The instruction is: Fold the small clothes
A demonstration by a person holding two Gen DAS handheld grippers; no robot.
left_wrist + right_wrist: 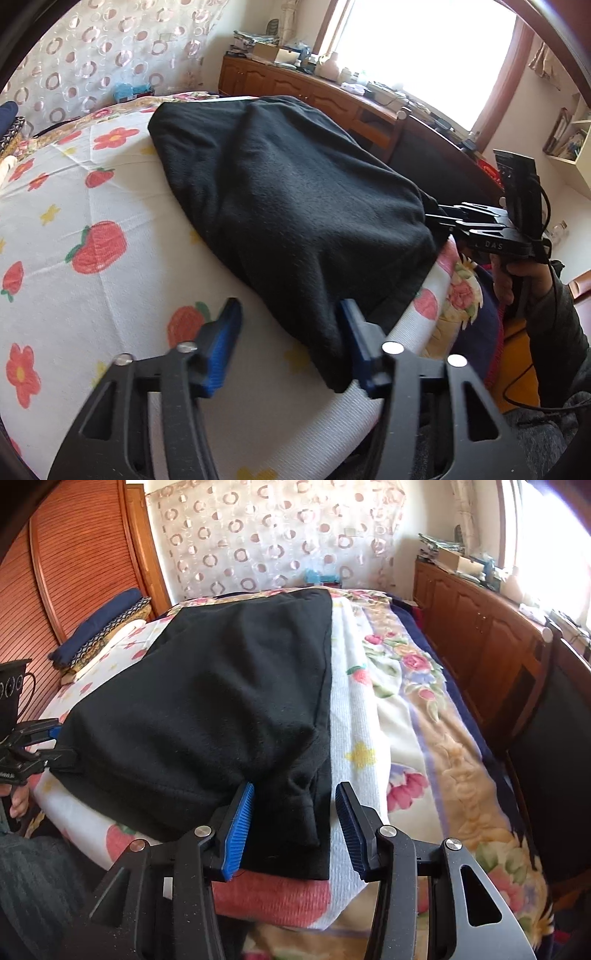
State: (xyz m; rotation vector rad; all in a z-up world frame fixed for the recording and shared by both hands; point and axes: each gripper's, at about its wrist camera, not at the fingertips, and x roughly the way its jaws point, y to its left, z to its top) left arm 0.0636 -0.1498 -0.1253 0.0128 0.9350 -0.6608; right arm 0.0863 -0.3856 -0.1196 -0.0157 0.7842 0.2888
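A black fleece garment [288, 206] lies folded on a white cloth printed with red flowers and strawberries [92, 229]. My left gripper [291, 343] is open at the garment's near corner, its right finger against the cloth edge, nothing between the pads. My right gripper [295, 827] is open, its blue pads either side of the garment's near right corner [295, 775], above it. In the left wrist view the right gripper [443, 218] touches the garment's far edge. In the right wrist view the left gripper [55, 744] sits at the garment's left edge.
The white cloth [351, 709] lies on a floral blanket [436, 738] on a bed. A wooden sideboard [480, 635] with clutter runs along the right, under a window. Folded blue and patterned cloths [99, 631] sit by the wooden headboard. A dark chair back [554, 738] stands close right.
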